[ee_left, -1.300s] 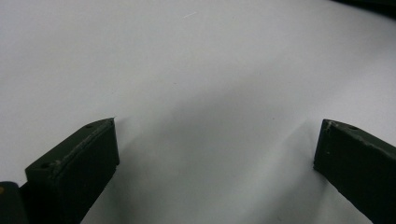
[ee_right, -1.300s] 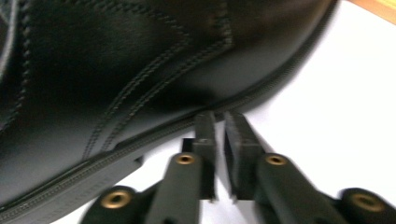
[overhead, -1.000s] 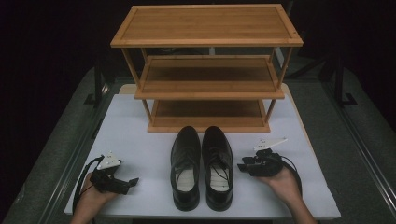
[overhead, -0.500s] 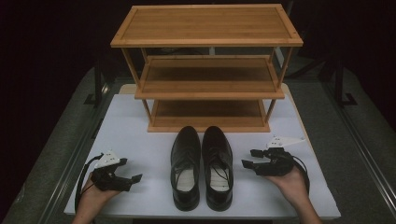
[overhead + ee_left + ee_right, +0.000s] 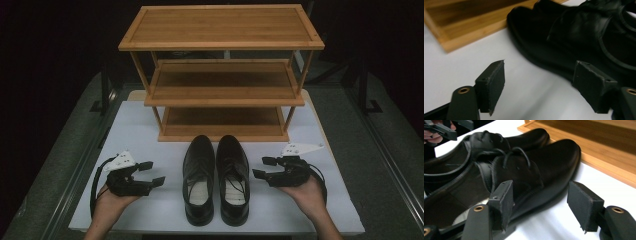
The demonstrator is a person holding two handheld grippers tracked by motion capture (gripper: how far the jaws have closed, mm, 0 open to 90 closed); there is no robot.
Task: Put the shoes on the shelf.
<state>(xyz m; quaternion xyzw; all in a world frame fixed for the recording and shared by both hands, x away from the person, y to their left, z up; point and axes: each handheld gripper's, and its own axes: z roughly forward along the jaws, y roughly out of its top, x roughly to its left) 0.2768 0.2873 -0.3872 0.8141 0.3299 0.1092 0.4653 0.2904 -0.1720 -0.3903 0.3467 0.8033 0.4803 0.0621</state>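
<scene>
Both grippers, left (image 5: 149, 173) and right (image 5: 265, 167), have fingers wide and empty. The shoes (image 5: 216, 177) sit between them on the worktop (image 5: 150, 125) (toes toward the rack (image 5: 222, 80)); grip each by its side wall.

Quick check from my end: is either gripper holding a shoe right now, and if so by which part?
Nothing is held. The left gripper and right gripper are both open, each beside the pair of black shoes on the white table, with bare table between their jaws.
</scene>
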